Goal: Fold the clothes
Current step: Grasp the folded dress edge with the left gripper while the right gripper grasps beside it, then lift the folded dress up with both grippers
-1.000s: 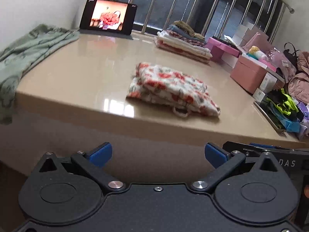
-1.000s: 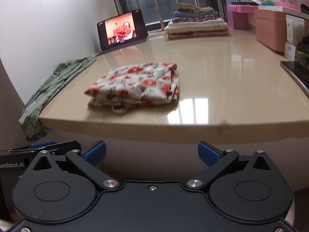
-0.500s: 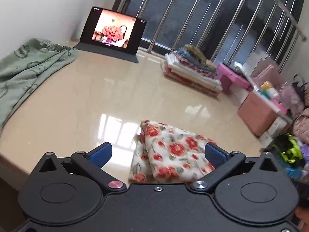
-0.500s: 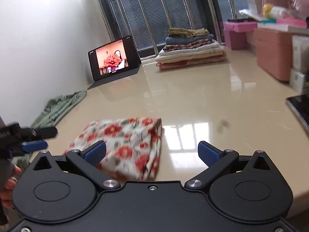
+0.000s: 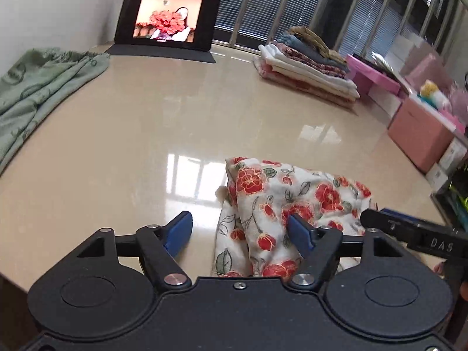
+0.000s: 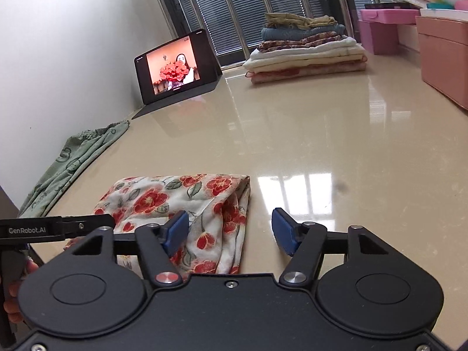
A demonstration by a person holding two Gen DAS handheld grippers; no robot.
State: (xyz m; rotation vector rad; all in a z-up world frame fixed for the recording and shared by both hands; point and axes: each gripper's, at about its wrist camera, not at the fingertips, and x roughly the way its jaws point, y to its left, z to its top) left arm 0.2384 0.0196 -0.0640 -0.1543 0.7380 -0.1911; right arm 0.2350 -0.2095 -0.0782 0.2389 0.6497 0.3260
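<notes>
A folded floral garment point(image 5: 292, 199) point(image 6: 181, 196), white with red flowers, lies near the front edge of the beige table point(image 5: 175, 122) point(image 6: 321, 146). My left gripper point(image 5: 239, 232) is open over the garment's left end, with its right fingertip point(image 5: 298, 234) on the cloth and its left fingertip above bare table. At the garment's right end my right gripper point(image 6: 229, 232) is open too: its left fingertip point(image 6: 175, 231) is over the cloth, the other over the table. Each gripper shows at the edge of the other's view, the right gripper point(image 5: 409, 231) and the left gripper point(image 6: 55, 228).
A crumpled green garment point(image 5: 44, 87) point(image 6: 73, 163) hangs over the table's left side. At the back stand a lit tablet point(image 5: 166, 17) point(image 6: 175, 70) and a stack of folded clothes point(image 5: 307, 61) point(image 6: 307, 52). Pink boxes point(image 5: 418, 134) point(image 6: 441, 52) line the right side.
Both grippers have moved forward from below the table edge to over the floral garment's two ends. Their jaws have narrowed but still stand apart.
</notes>
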